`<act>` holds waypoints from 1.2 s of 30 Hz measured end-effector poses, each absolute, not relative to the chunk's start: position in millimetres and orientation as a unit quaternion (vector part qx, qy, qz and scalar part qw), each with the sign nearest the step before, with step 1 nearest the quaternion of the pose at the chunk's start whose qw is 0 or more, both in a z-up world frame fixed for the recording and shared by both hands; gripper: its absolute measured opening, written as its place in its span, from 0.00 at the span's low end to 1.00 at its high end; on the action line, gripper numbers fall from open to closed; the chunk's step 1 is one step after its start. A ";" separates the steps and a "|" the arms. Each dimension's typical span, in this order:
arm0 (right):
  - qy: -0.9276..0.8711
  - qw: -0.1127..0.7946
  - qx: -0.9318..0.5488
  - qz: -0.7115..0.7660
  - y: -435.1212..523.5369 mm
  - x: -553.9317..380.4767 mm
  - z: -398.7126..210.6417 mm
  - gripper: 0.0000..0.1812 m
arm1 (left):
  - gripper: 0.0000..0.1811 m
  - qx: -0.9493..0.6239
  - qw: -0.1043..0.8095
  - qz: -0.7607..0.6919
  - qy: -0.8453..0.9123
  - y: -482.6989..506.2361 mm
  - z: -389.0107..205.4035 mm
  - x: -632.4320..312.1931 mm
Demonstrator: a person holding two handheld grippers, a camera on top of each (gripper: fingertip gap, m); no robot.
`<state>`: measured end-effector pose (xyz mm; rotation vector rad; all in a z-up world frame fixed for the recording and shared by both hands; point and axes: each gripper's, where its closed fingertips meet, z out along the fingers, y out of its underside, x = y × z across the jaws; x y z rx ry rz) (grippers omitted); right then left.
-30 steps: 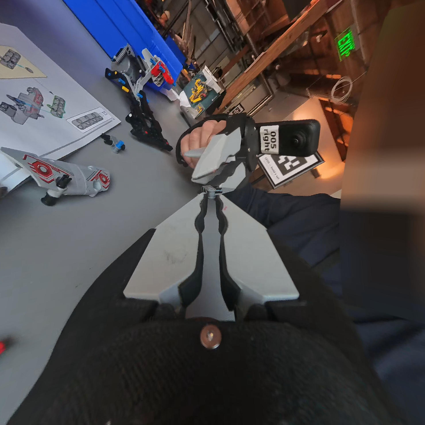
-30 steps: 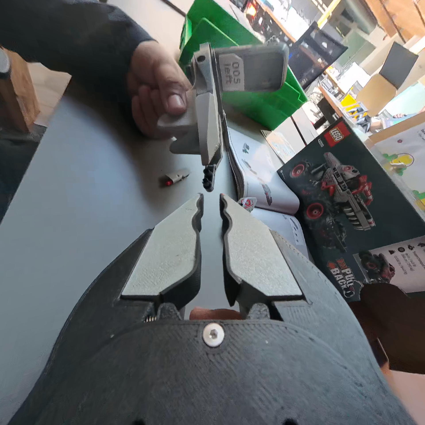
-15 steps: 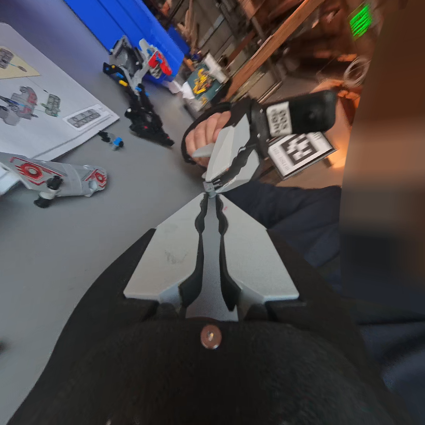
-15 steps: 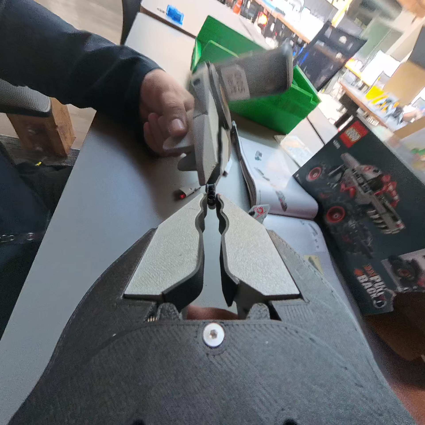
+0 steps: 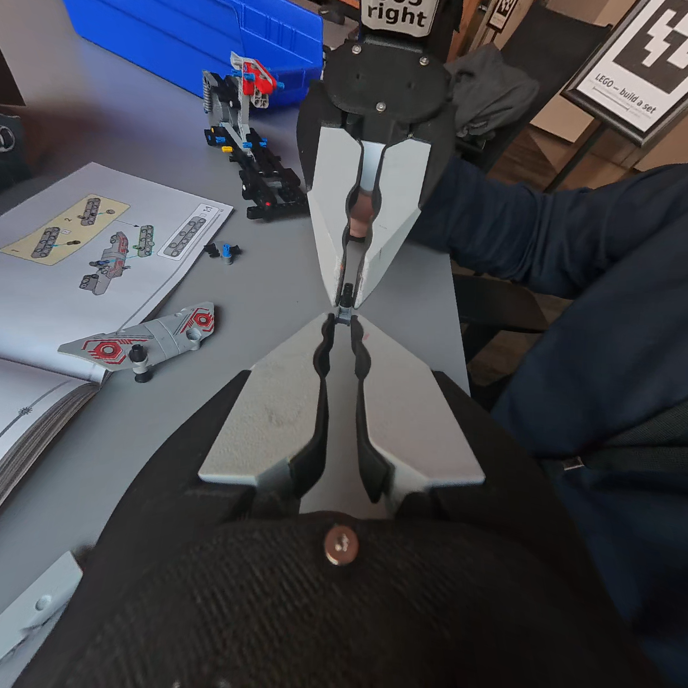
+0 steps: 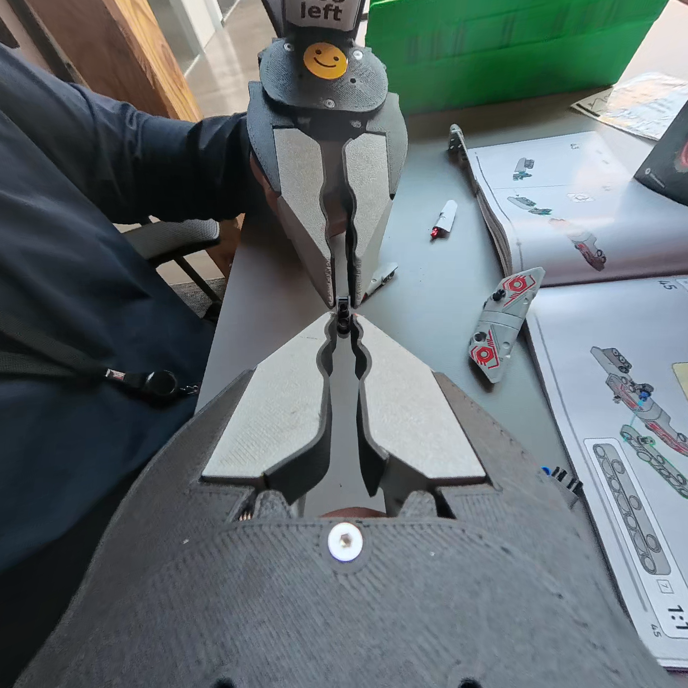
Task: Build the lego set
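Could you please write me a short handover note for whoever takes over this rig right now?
Left gripper: shut on a small grey connector piece, held above the table edge.
Right gripper: shut on a small black pin, tip to tip with the left.
The two pieces meet between the tips; whether they are fully seated I cannot tell.
On the table: grey panel with red markings beside the open instruction booklet, the black chassis near the blue bin, loose pins.
Left: finish this join, then add it to the build.
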<state>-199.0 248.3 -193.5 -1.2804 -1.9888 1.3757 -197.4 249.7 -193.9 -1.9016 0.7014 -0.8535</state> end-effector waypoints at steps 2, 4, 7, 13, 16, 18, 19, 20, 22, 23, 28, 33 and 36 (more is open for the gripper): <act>-0.696 0.208 -0.461 0.510 250.4 -200.6 -185.7 0.02 | 0.02 -0.763 0.464 -0.355 0.277 250.2 -190.2 -197.3; -0.665 0.217 -0.465 0.542 253.1 -203.0 -171.9 0.02 | 0.03 -0.750 0.479 -0.379 0.254 251.9 -182.7 -196.3; -0.636 0.241 -0.475 0.558 260.8 -207.7 -160.7 0.02 | 0.03 -0.735 0.503 -0.405 0.207 257.9 -170.6 -200.7; -0.577 0.258 -0.497 0.594 270.7 -207.6 -147.8 0.13 | 0.02 -0.666 0.575 -0.461 0.116 262.5 -135.1 -217.3; -0.555 0.253 -0.500 0.614 269.4 -207.5 -145.8 0.12 | 0.03 -0.669 0.572 -0.462 0.112 261.2 -137.1 -214.4; -0.543 0.243 -0.494 0.634 264.9 -207.8 -140.8 0.10 | 0.03 -0.664 0.569 -0.473 0.109 259.0 -137.3 -208.8; -0.543 0.238 -0.488 0.641 261.7 -208.0 -139.2 0.06 | 0.03 -0.661 0.569 -0.478 0.105 258.5 -137.2 -206.8; -0.545 0.234 -0.484 0.643 258.8 -208.4 -138.9 0.03 | 0.03 -0.659 0.569 -0.482 0.100 258.5 -137.0 -205.4; -0.550 0.235 -0.481 0.641 255.6 -209.0 -138.5 0.03 | 0.03 -0.655 0.568 -0.489 0.093 257.9 -137.2 -203.0; -0.552 0.239 -0.479 0.639 254.9 -208.8 -138.1 0.03 | 0.02 -0.653 0.567 -0.495 0.089 257.2 -137.1 -202.4; -0.550 0.247 -0.488 0.631 255.0 -212.4 -141.3 0.03 | 0.03 -0.667 0.553 -0.494 0.074 257.0 -142.5 -203.8; -0.514 0.223 -0.501 0.659 257.5 -217.3 -140.8 0.02 | 0.03 -0.684 0.536 -0.490 0.065 257.6 -150.0 -202.7; -0.516 0.204 -0.515 0.653 257.8 -217.9 -147.7 0.02 | 0.03 -0.698 0.516 -0.494 0.055 257.7 -156.1 -204.2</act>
